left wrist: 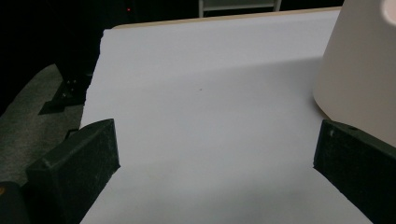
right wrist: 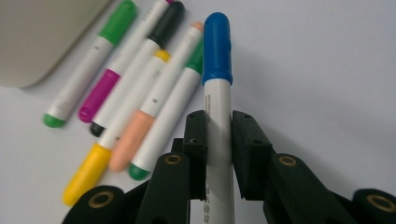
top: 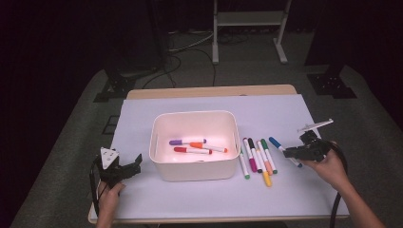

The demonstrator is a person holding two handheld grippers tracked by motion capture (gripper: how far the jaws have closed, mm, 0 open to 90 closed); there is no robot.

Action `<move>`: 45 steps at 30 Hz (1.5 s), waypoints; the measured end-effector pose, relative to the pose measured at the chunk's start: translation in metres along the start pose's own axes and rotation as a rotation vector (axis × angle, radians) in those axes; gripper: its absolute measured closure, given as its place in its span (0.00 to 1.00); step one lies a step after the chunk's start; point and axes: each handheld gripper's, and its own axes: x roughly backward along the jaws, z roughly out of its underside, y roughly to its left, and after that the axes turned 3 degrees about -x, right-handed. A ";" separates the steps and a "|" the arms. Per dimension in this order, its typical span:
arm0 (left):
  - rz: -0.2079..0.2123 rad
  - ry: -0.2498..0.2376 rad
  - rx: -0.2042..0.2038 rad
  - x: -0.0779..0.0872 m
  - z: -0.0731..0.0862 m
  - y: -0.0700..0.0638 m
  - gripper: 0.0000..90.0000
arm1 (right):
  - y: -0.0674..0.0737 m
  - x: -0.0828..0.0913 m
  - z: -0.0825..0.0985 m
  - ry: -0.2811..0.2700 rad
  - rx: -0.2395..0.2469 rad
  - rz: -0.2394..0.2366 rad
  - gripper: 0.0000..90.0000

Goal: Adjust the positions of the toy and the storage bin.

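My right gripper [right wrist: 218, 135] is shut on a blue-capped white marker [right wrist: 217, 70], its pads pressing the barrel just below the cap. In the high view this blue marker [top: 280, 145] lies right of a row of several markers [top: 259, 156], with the right gripper [top: 290, 153] at its near end. A white bin [top: 195, 115] in the middle of the table holds a purple [top: 183, 141], an orange [top: 209, 147] and a red marker [top: 192, 150]. Left of the bin, my left gripper [top: 130, 167] rests low, open with nothing between its fingers [left wrist: 79, 163].
White paper [top: 142, 199] covers the tabletop. The bin's wall [left wrist: 359, 70] stands close on the right in the left gripper view. In the right gripper view, green, magenta, black, yellow and orange markers [right wrist: 135, 93] lie side by side left of the blue one. A metal stand [top: 249, 28] is on the floor beyond the table.
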 end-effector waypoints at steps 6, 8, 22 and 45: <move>0.001 0.002 0.002 0.000 0.000 0.000 0.00 | 0.021 0.020 -0.018 -0.037 0.042 -0.065 0.84; 0.000 0.002 0.002 0.000 0.000 0.000 0.00 | 0.034 0.029 -0.030 -0.053 0.070 -0.089 0.84; 0.003 0.001 -0.001 0.000 0.000 0.000 0.00 | 0.114 0.068 -0.093 -0.106 0.267 -0.200 0.84; 0.006 -0.004 0.008 0.000 0.000 0.000 0.00 | 0.211 0.011 -0.141 -0.011 0.469 -0.391 0.84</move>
